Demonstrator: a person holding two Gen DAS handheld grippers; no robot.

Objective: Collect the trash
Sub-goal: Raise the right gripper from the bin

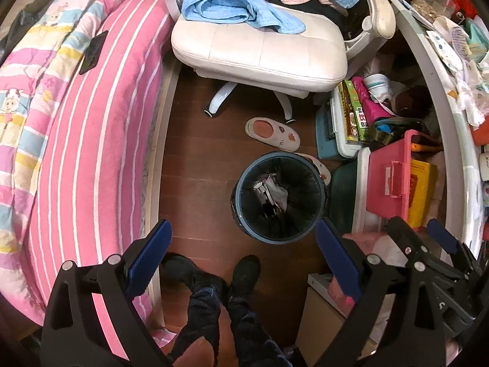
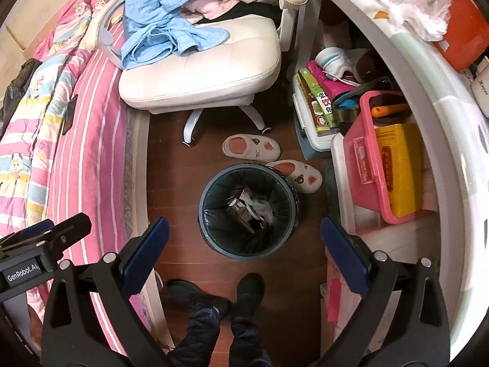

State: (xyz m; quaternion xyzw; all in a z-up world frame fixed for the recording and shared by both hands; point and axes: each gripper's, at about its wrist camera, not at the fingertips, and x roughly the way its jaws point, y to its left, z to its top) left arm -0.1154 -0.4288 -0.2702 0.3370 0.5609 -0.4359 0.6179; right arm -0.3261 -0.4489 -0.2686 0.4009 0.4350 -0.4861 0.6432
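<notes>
Both grippers hang empty, jaws spread wide, over the round dark-blue plastic bin with black liner, likely sighting it: left gripper, right gripper. Crumpled paper trash sits inside, floor between bed and desk.

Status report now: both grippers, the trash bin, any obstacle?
Left gripper open, empty. Right gripper open, empty. Trash bin on floor, trash inside. Slipper touches bin rim.
</notes>
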